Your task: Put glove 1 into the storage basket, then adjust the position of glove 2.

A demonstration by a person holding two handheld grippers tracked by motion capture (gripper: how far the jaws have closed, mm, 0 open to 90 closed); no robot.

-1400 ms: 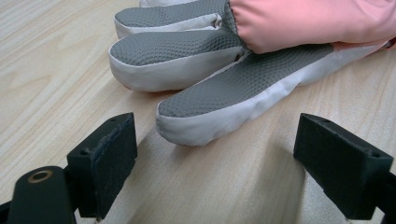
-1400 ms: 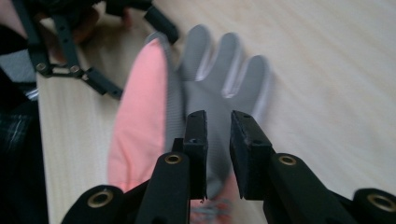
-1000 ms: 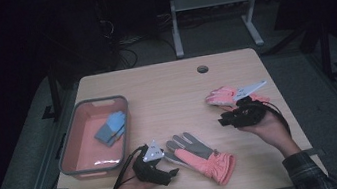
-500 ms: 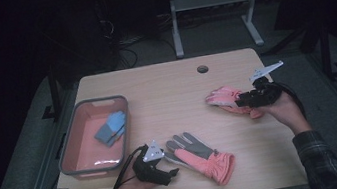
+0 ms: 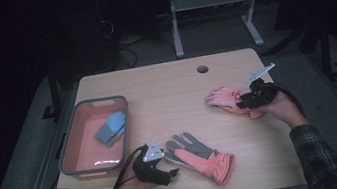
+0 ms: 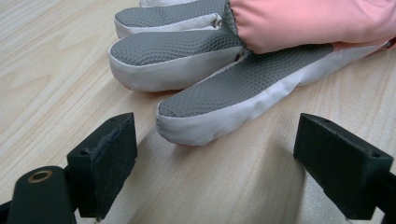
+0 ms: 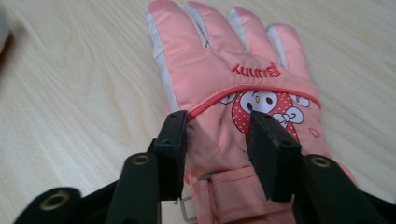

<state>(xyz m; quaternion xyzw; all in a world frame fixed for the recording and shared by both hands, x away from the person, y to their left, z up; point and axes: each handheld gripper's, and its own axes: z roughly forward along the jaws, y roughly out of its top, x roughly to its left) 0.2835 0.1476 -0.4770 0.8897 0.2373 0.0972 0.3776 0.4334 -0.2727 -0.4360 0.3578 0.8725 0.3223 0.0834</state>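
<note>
Two pink gloves lie on the wooden table (image 5: pixel 156 91). One glove (image 5: pixel 201 155) (image 6: pixel 196 46) lies palm up near the front, its grey fingers pointing at my left gripper (image 5: pixel 171 164) (image 6: pixel 217 128). That gripper rests on the table, open, with one glove fingertip between its jaws and untouched. The other glove (image 5: pixel 222 97) (image 7: pixel 224 51) lies back up at the right and shows a bunny print. My right gripper (image 5: pixel 249 98) (image 7: pixel 217 121) sits over its cuff end. Its jaws have just been opening and stand apart, with flat fabric between them.
A pink bin with a grey rim (image 5: pixel 88 103) stands at the left and holds a blue folded item (image 5: pixel 111 127). A cable hole (image 5: pixel 202 69) sits near the table's far edge. Bare wood lies between the two gloves.
The right hand has moved away from the front edge toward the far right and settled at the bunny glove's cuff. Left gripper and both gloves have stayed put.
</note>
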